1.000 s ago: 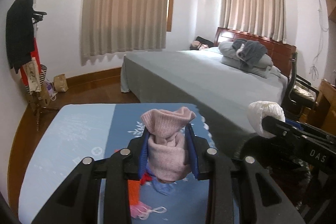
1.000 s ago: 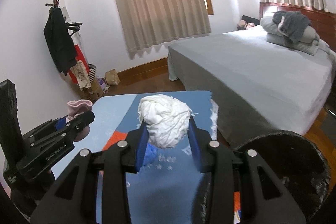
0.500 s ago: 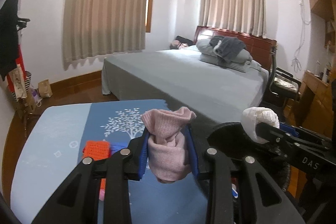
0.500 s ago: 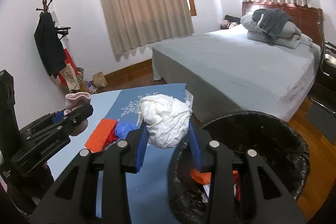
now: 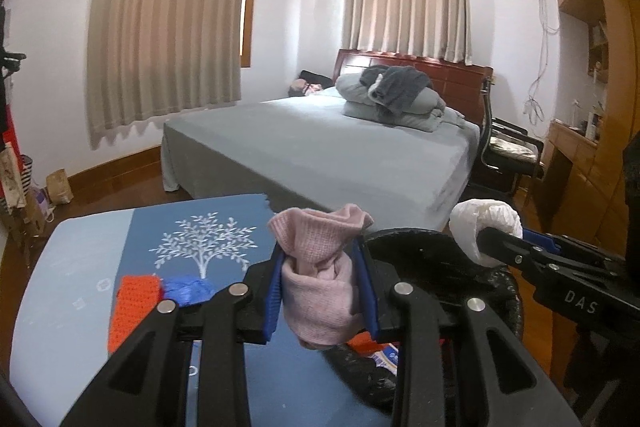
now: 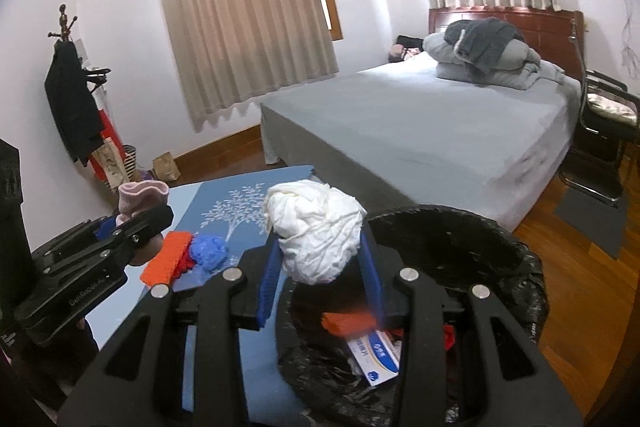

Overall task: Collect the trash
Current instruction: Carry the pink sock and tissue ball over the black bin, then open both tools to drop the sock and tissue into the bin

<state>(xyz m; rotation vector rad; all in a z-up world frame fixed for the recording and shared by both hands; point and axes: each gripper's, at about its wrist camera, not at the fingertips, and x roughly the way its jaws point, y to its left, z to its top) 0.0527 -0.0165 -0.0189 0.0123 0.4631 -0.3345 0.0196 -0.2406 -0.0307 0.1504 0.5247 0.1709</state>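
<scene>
Holding a bunched pink knit sock (image 5: 320, 279) between blue pads, the left gripper (image 5: 322, 291) is closed on it partway, jaws narrow, sock squeezed in the middle and bulging above and below the pads. Right gripper (image 6: 320, 259) likewise clamped on a crumpled white wad (image 6: 316, 231), looks like tissue or thin plastic, can't tell which; jaws part-closed around it. In the right wrist view the white wad sits above the near rim of the black-lined trash bin (image 6: 520, 259), roughly over the bin's left edge. In the left wrist view the pink sock is over the table edge, just beside the bin's rim (image 5: 416, 239). Bin already has stuff inside: an orange piece (image 6: 346, 321), a white-and-blue small box (image 6: 374, 355), some red bits. Bin stands touching or just beside the right end of the blue table cover (image 5: 72, 287) with white tree print (image 5: 206, 247). On the table: orange knit piece (image 5: 134, 307) and a crumpled blue item (image 5: 186, 289), touching each other, near the tree print. Each gripper visible in the other's view: right gripper with white wad at the right of the left view (image 5: 486, 231), left gripper with sock at the left of the right view (image 6: 140, 219). Background: grey bed (image 6: 420, 131) with folded bedding, curtains (image 6: 244, 7), coat rack (image 6: 72, 99), chair (image 5: 508, 155).
</scene>
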